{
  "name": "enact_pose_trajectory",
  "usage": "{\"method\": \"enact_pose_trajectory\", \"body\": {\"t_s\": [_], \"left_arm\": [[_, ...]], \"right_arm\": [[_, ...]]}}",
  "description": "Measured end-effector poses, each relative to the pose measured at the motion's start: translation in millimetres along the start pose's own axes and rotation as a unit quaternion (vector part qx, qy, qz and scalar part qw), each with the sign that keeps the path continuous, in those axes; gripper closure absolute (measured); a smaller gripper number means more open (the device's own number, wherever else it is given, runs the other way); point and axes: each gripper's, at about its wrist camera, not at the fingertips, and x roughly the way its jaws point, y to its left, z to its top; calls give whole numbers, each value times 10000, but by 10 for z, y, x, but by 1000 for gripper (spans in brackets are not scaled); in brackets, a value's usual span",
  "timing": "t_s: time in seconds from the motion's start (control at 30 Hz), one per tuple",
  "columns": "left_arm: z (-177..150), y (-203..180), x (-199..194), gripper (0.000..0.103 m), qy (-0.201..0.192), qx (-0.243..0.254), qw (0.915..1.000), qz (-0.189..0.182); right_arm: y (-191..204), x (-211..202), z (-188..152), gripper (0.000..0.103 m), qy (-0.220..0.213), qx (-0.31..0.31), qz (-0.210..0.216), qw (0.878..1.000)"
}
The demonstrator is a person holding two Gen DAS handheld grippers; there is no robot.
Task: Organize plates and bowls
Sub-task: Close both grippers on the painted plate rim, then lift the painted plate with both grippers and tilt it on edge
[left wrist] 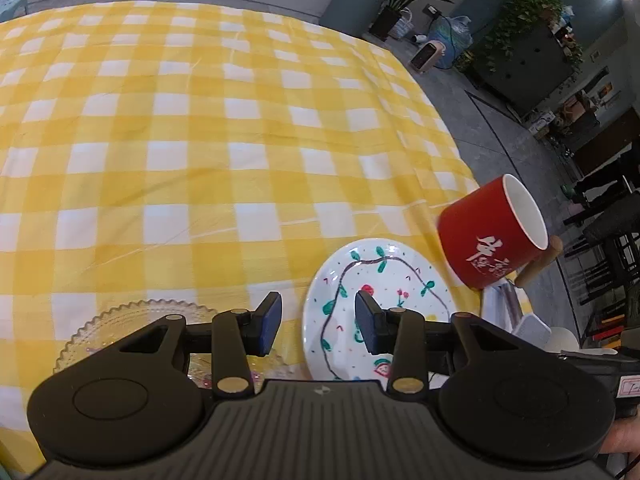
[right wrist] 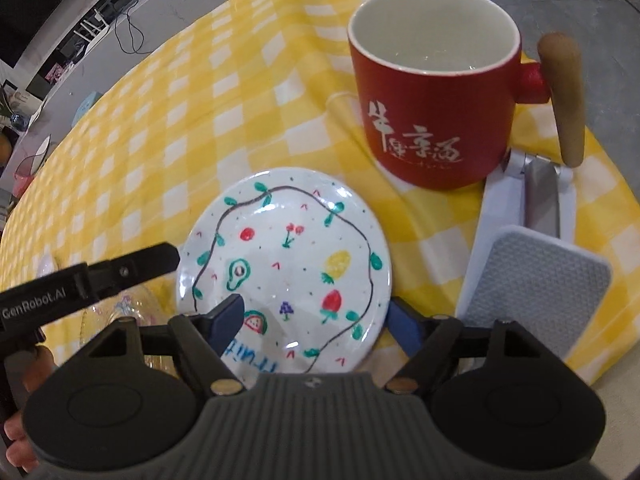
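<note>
A white plate painted with fruit and vines lies on the yellow checked tablecloth. A clear glass dish with a scalloped rim sits to its left, partly under my left gripper; only a bit of it shows in the right wrist view. My left gripper is open and empty, hovering between dish and plate. My right gripper is open, its fingers straddling the plate's near part. The left gripper's body shows in the right wrist view.
A red mug with a wooden handle stands just beyond the plate, near the table's right edge. A white stand with a grey textured pad lies right of the plate. Past the table edge are floor, plants and furniture.
</note>
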Motion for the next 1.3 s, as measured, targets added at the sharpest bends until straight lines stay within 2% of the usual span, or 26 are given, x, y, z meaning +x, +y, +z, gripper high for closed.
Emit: {"method": "enact_pose_trajectory", "body": {"t_s": [0.23,0.4,0.43,0.57,0.73,0.97,1.0,1.17,1.2,1.23,1.3], "left_arm": [[-24,78,26,57,79,-69,9999,-72],[-46,134,-5,57,20,-91,9998,-181],[-44,149,-3,60,27,-103,9998,-172],[-37,203,-6,64,8,-229,9995,-223],[-54,214,35,67,-20,-300,9992,-249],[-82,173,65,68,-111,-206,9997,-17],[-79,184,75,73,-109,-224,9997,45],[-115,197,80,74,-176,-162,9997,3],[-119,197,75,77,-188,-161,9997,-4],[-123,207,65,81,-197,-210,9996,-55],[-127,223,59,81,-205,-293,9993,-73]], "right_arm": [[-77,-15,31,26,-135,27,221,9997],[-83,8,27,33,-203,131,588,9980],[-69,9,31,35,-262,117,602,9978],[-24,57,50,39,-365,49,492,9981],[41,91,23,39,-377,-144,337,9986],[-35,72,31,41,-395,74,475,9981],[-40,67,22,42,-395,76,454,9982],[22,70,-9,43,-454,-144,279,9985],[17,67,-11,43,-464,-130,285,9984],[1,64,-11,45,-471,-72,306,9984],[-51,54,-3,50,-470,67,348,9983]]}}
